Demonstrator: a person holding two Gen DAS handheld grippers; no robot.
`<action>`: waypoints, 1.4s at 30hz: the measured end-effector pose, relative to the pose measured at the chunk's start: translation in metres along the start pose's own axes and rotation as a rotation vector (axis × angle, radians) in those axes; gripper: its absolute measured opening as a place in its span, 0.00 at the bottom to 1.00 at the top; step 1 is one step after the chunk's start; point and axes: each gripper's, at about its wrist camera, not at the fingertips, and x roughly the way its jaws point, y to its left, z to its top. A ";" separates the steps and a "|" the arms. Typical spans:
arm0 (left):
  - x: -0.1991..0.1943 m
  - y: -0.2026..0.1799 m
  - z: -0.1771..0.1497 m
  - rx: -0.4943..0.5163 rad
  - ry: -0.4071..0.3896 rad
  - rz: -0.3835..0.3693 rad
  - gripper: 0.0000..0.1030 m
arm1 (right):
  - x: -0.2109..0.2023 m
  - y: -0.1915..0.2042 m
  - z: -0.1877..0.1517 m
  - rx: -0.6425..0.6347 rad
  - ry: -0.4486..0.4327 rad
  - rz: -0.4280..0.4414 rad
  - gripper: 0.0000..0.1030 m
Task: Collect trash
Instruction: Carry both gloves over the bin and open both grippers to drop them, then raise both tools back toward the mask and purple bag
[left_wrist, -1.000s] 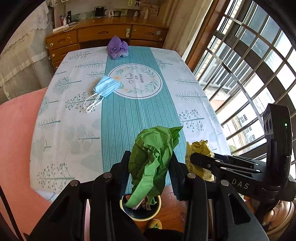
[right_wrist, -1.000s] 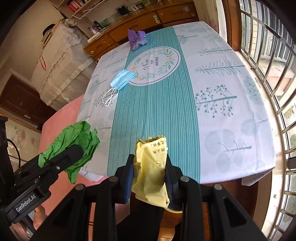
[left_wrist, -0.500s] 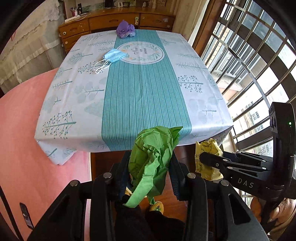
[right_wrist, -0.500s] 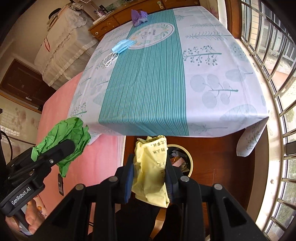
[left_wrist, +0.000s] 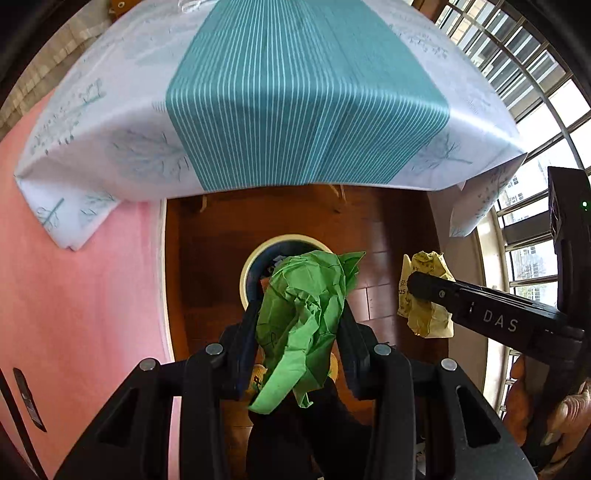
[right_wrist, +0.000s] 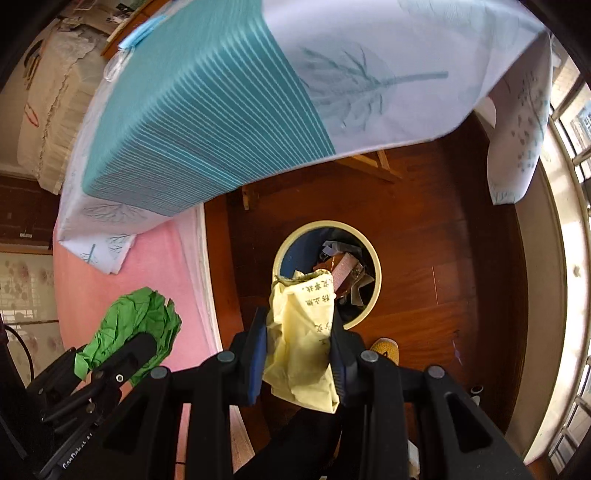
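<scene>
Crumpled green paper (left_wrist: 303, 317) and yellow paper (right_wrist: 303, 343) hang above the part-filled bin (right_wrist: 373, 258).

Beneath the left tool (left_wrist: 299, 314) and the right tool (right_wrist: 297, 332), the round bin (right_wrist: 375, 291) stands open on the wooden floor (right_wrist: 454, 266), its mouth unblocked though scraps lie inside. Ahead of both tools the overhanging tablecloth (left_wrist: 306, 92) of the surface closes the way. Bare floor lies around the bin, with table legs (right_wrist: 384, 162) beyond it.

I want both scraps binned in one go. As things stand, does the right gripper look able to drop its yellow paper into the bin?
Probably yes: the right gripper holds the yellow paper pointing down near the bin, whose open mouth nothing covers.
</scene>
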 end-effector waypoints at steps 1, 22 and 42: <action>0.015 0.003 -0.002 -0.002 0.010 -0.003 0.36 | 0.015 -0.006 -0.001 0.017 0.010 -0.006 0.29; 0.228 0.040 -0.008 -0.038 0.066 0.003 0.87 | 0.203 -0.064 -0.001 0.117 0.006 0.018 0.58; 0.084 0.060 -0.005 -0.131 -0.003 0.060 0.91 | 0.086 -0.008 -0.010 0.056 0.005 -0.011 0.58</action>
